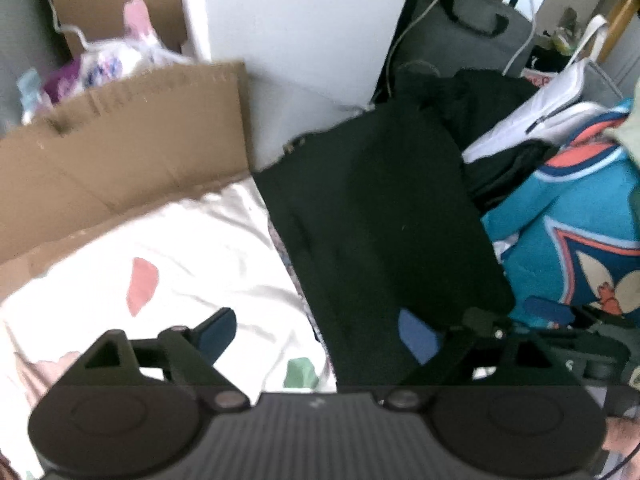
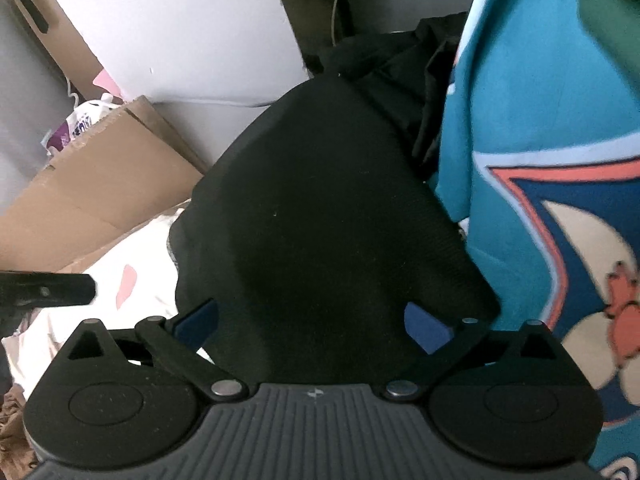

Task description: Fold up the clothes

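We hold both grippers spread and empty; the black garment (image 2: 320,208) lies lengthwise ahead, probably nearer the right gripper (image 2: 312,326) than the left gripper (image 1: 316,334).

Both wrist views steeply downward — shared black garment (image 1: 384,216)

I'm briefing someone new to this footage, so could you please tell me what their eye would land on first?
Most striking is the flat black garment lying mid-frame on the white patterned sheet, below both wide-open grippers, the left gripper and right gripper, neither holding anything. Right of it, the bright teal cartoon-print fabric pulls the eye, while a brown cardboard box stands at the left.
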A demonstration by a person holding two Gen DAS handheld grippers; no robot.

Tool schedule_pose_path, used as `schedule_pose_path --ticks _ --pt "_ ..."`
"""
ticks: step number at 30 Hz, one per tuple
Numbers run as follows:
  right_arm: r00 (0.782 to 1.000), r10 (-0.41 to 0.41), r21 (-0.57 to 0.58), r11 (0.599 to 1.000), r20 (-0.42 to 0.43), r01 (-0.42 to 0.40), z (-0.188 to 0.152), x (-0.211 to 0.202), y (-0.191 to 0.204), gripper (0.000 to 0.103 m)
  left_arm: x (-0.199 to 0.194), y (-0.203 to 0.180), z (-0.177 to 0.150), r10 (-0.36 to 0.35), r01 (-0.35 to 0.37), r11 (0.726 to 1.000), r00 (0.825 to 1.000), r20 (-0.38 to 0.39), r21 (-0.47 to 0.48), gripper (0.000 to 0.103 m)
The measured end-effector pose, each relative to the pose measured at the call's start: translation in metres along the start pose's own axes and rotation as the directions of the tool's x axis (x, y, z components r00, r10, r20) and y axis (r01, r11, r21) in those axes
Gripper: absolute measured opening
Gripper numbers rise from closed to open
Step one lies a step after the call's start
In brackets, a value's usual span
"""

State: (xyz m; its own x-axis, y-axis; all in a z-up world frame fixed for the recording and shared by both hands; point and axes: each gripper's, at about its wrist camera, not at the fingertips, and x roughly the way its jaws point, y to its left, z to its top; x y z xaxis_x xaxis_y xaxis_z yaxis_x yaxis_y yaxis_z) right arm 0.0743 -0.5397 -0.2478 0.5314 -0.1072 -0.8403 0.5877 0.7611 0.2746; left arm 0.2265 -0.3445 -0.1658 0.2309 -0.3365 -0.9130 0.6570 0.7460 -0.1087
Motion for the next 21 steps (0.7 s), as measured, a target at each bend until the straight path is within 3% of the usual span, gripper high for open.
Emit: schedule_pose_path --ticks 10,14,21 --pt "0.998 -0.011 0.0 1.0 -0.06 0.011 0.015 -0.082 0.021 0.102 -0.092 0.021 -0.003 -0.002 0.001 0.998 1.0 -0.015 -0.068 0.096" --pt "0.999 0.008 -0.012 1.0 -0.036 -0.009 0.023 -0.129 0.036 0.102 -0.13 0.033 -0.01 -0.008 0.008 0.997 1.0 0.006 -0.081 0.097" --pt "0.996 -0.011 -0.038 0.999 -0.088 0.008 0.037 -0.185 0.057 0.102 -0.18 0.06 -0.03 0.088 -0.093 0.983 0.995 -0.037 -0.161 0.099"
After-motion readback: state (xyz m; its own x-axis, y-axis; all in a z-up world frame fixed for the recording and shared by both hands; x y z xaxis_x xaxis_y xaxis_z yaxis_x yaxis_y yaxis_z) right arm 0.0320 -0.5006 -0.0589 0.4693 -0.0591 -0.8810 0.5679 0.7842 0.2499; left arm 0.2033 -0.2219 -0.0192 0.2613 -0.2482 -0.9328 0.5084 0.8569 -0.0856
